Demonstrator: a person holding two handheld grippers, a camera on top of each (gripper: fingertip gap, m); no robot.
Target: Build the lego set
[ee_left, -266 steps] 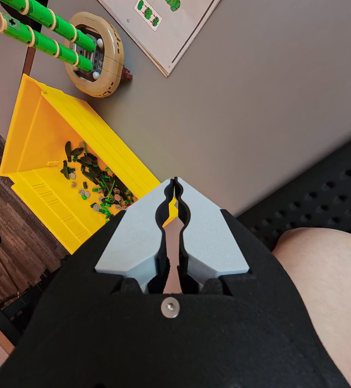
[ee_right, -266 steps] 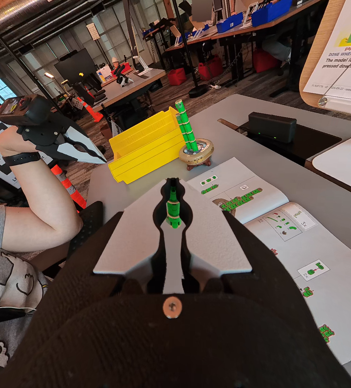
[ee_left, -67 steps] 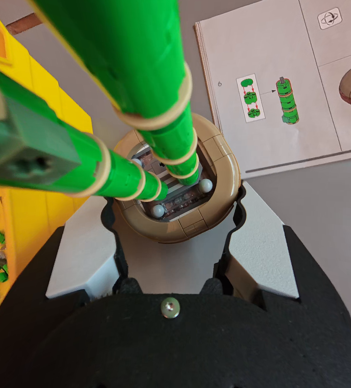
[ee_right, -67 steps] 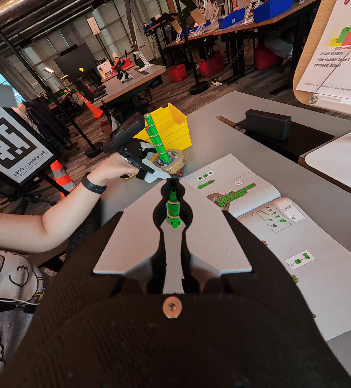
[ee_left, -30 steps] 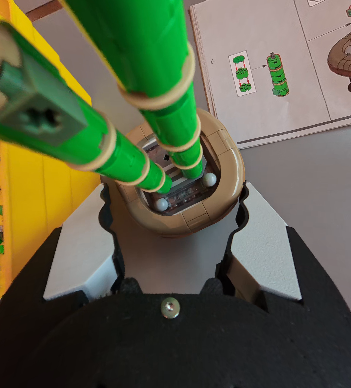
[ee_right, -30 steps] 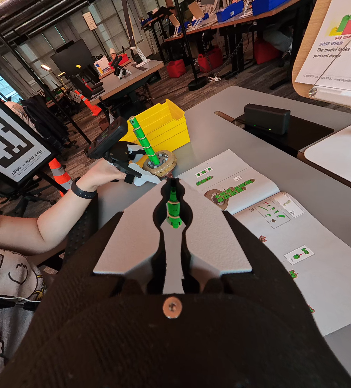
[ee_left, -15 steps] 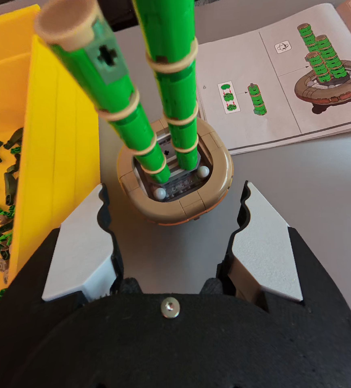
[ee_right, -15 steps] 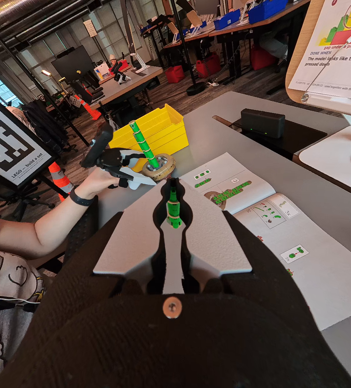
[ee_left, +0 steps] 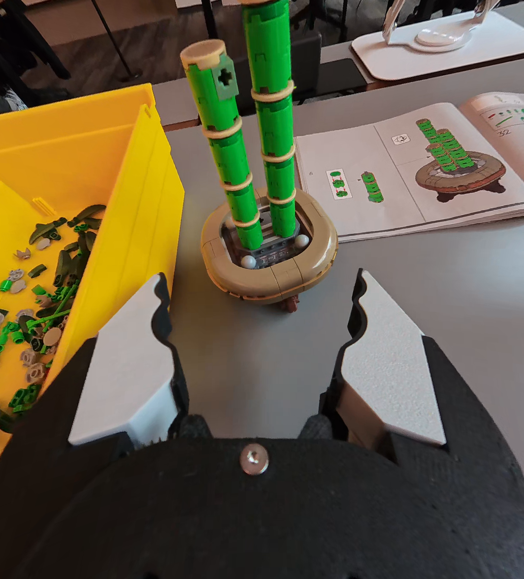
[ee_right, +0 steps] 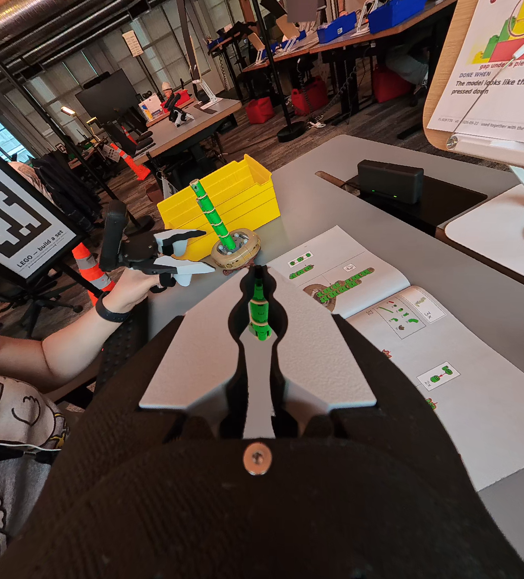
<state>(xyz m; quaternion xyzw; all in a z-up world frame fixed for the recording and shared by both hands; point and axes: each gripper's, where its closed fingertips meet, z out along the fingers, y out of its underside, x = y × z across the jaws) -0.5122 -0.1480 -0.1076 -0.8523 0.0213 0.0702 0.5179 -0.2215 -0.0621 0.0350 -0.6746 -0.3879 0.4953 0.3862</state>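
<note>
The lego model is a tan round pot (ee_left: 270, 279) with two tall green bamboo stalks (ee_left: 273, 138) standing in it, on the grey table. It also shows in the right wrist view (ee_right: 235, 247). My left gripper (ee_left: 259, 279) is open and empty, its fingers a little short of the pot, on either side of it; in the right wrist view it (ee_right: 204, 250) hovers left of the pot. My right gripper (ee_right: 258, 269) is shut on a short green bamboo segment (ee_right: 259, 313), held above the table in front of the pot.
A yellow bin (ee_left: 148, 194) with several small green, dark and grey pieces (ee_left: 35, 310) stands left of the pot. The open instruction booklet (ee_left: 411, 175) lies to the right. A black box (ee_right: 390, 185) and a white stand base (ee_left: 448, 44) are at the back. My right fingertips sit around 35 centimeters from my left ones. To reach the white stand base (ee_left: 448, 44) in a straight line is about 35 centimeters for my right fingers, about 45 centimeters for my left.
My left gripper opened, came down to the pot, then drew back and tilted up, so the pot now sits beyond its fingertips. My right gripper kept hold of the green segment.
</note>
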